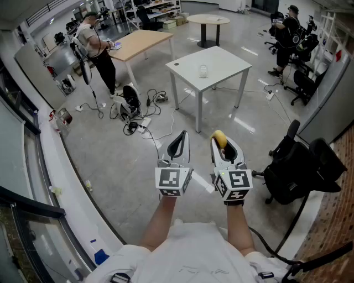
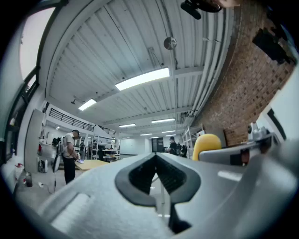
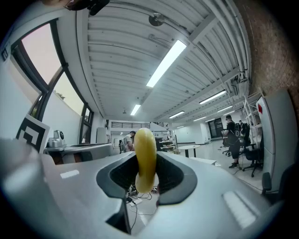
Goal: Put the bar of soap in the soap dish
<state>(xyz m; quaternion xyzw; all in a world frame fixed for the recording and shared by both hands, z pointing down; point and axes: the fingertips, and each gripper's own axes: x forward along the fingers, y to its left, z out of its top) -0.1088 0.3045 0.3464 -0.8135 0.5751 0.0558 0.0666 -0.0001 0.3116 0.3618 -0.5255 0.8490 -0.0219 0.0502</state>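
**Open-plan lab / workshop space**

Big hall w/ polished grey floor [image 1: 110, 166], brick wall [image 2: 233, 79] and ribbed ceiling w/ strip lights [image 2: 142, 78]. Work tables stand well apart: white table [image 1: 213, 62], wooden table [image 1: 142, 41], round table [image 1: 208, 20]. Black office chairs [image 1: 298, 168] at right, loose cables [image 1: 135, 117] on the floor, shelving racks [image 1: 160, 8] at back. Standing person [image 1: 97, 47] at the wooden table; another person [image 1: 287, 30] by chairs, far right.

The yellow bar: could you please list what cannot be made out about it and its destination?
Head view: the small clear object on the white table is too small to identify.
Right gripper view: the yellow bar shows edge-on, so its faces are hidden.
Left gripper view: the right hand-held gripper covers the bar's lower part.
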